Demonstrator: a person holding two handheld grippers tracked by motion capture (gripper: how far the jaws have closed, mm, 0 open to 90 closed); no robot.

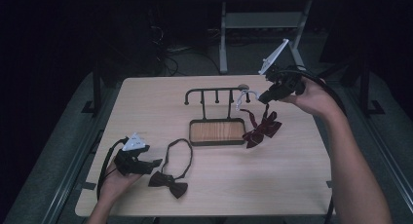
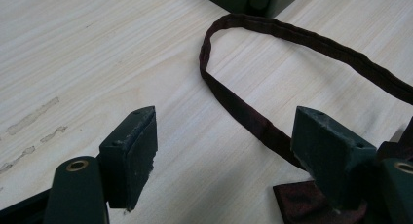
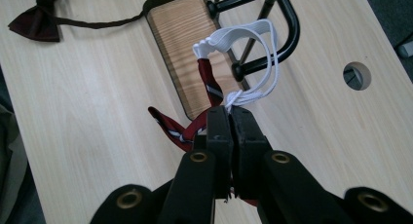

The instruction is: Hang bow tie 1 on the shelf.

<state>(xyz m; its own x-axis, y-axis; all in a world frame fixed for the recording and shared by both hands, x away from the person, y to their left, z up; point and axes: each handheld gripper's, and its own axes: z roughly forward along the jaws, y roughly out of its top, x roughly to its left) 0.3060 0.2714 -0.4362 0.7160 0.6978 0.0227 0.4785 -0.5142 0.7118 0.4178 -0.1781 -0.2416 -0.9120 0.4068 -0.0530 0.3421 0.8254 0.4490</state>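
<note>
A black peg rack (image 1: 216,91) stands on a wooden base (image 1: 216,131) at the table's middle. My right gripper (image 1: 265,96) is shut on the white elastic loop (image 1: 242,98) of a red striped bow tie (image 1: 263,129), which hangs just off the rack's right end. In the right gripper view the jaws (image 3: 229,113) pinch the elastic (image 3: 243,31) where it is knotted, and the loop reaches toward the rack's end bar (image 3: 287,19). My left gripper (image 1: 155,163) rests open at the front left, beside a dark bow tie (image 1: 169,182). Its strap (image 2: 302,36) runs between the open jaws.
The light wooden table (image 1: 292,185) has a round cable hole (image 3: 357,75) near its far edge. A metal frame (image 1: 224,34) and cables stand on the dark floor beyond. The dark bow tie (image 3: 36,22) lies left of the base (image 3: 180,34).
</note>
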